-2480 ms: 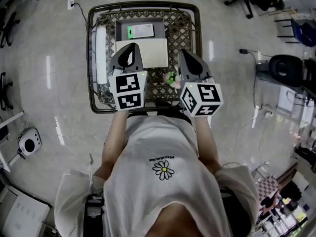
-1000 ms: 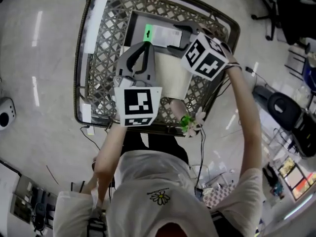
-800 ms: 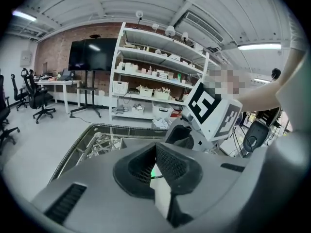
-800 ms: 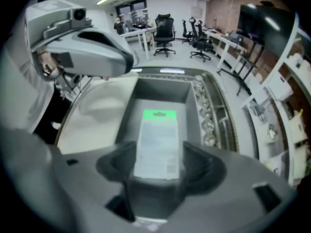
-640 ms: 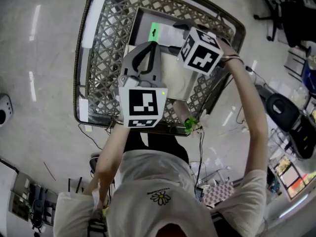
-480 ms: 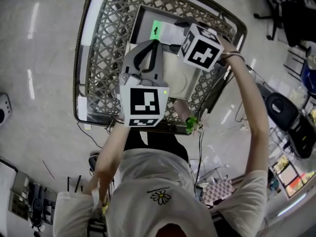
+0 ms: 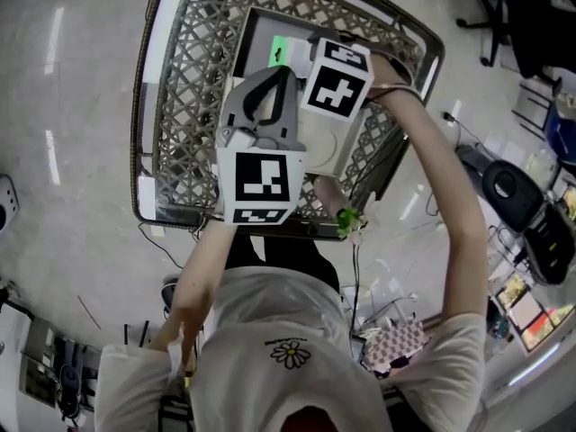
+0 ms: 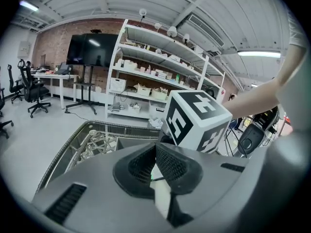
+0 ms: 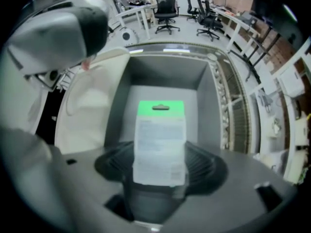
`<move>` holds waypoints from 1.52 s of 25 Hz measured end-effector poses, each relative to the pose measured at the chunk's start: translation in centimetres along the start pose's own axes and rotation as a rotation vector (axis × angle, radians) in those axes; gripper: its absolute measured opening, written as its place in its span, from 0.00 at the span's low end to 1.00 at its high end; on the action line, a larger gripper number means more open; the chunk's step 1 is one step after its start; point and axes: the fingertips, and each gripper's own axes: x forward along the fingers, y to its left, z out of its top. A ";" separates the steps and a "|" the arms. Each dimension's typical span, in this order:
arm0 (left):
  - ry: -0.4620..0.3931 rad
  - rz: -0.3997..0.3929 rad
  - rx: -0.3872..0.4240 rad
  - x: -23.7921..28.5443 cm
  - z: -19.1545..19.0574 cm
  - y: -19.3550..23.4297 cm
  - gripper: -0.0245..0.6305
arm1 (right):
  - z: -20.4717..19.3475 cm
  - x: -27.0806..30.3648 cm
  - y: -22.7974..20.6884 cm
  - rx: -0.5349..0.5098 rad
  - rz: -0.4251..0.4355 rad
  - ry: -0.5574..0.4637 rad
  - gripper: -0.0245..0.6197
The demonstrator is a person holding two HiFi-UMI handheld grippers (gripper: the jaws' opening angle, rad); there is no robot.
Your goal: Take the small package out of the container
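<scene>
**A:** Where does the small package [image 9: 160, 130] sit?

**B:** Flat on the floor of the grey container [image 9: 121, 106], with its green header toward 12 o'clock in the right gripper view. The right gripper [image 9: 160, 165] points straight down over it. Its jaws have just been opening and stand spread wide at 3 and 9 o'clock, the package between them and neither pad pressing it.

**A:** What's the risk?

**B:** The pack looks thin and slick to me. Closing on its edges could skid it along the floor or buckle it. The container's walls also stand close at 3 and 9 o'clock, so a wide jaw may catch one.

**A:** And the other tong?

**B:** The left gripper [image 8: 155, 147] hangs above the wire basket [image 7: 184, 106], at about 7 o'clock from the right one, with its tips pressed together on nothing. The two marker cubes sit near enough to knock.

**A:** Anything else around?

**B:** A white lid [image 9: 92, 106] lies at 9 o'clock of the container, and a green trinket [image 7: 346, 221] hangs at the basket's rim at 5 o'clock. Neither blocks the reach.
</scene>
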 end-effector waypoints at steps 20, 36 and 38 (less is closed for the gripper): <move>-0.010 0.053 0.040 -2.2 1.7 0.8 0.07 | -0.8 -1.2 -0.4 -0.053 -0.092 -0.007 0.52; -0.154 0.010 0.154 -10.2 10.6 -6.3 0.07 | -4.3 -19.6 3.3 0.337 -0.425 -0.238 0.52; -0.174 0.012 0.152 -11.6 11.5 -6.9 0.07 | -4.5 -22.0 4.6 0.442 -0.470 -0.306 0.52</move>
